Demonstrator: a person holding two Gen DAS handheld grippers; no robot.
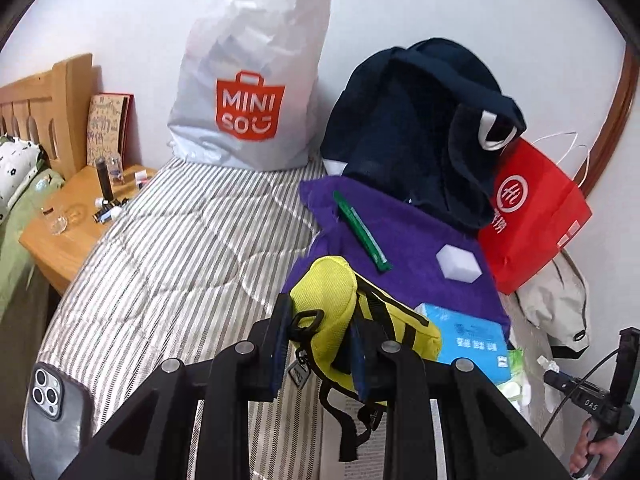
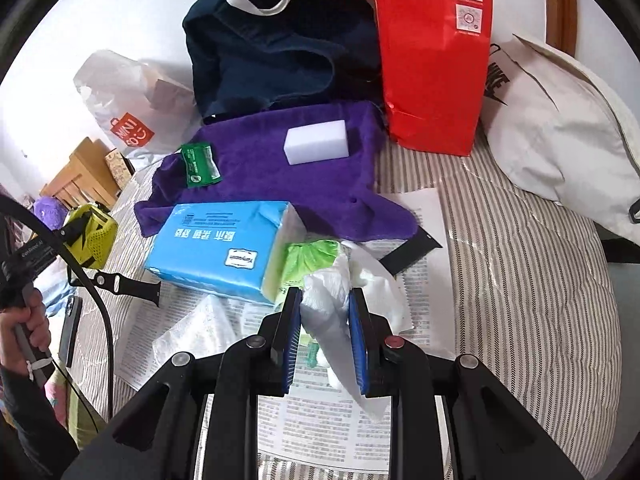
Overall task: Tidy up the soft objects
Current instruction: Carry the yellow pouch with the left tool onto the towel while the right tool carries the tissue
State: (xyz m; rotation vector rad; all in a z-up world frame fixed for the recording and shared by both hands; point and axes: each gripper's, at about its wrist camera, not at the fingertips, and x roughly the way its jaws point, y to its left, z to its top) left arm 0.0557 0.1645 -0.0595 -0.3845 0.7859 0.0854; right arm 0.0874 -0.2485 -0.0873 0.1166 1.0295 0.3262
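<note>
A: Holding two soft things at once, one per gripper. The left gripper (image 1: 318,344) has its blue pads pinched on a yellow mesh pouch (image 1: 332,304), whose black straps and buckle dangle below the fingers, clear of the striped quilt (image 1: 160,248).

B: Why grip it at the mesh body and not by a strap?

A: My guess is control: the body bunches between the pads, while a strap would let it swing. The right gripper (image 2: 325,332) is likewise closed, on a crumpled white plastic bag (image 2: 326,304) that squeezes down to a narrow wad between the pads, with its loose tail trailing under the jaws.

B: Where do these things sit relative to the rest?

A: The plastic bag is held just in front of a blue tissue pack (image 2: 224,244) and some green packaging (image 2: 308,256), above printed paper sheets (image 2: 320,420) spread on the quilt. Beyond lies a purple towel (image 2: 280,176) carrying a white sponge block (image 2: 317,142) and a green sachet (image 2: 199,165). Behind the towel slumps a navy tote bag (image 2: 272,52), beside a red paper bag (image 2: 432,60).

B: So the tote is the likely destination?

A: Probably, or the white Miniso bag (image 1: 248,80) against the wall; I can't tell which. Either way, floppy items need lowering well inside an opening before release, or they snag on the rim.
</note>
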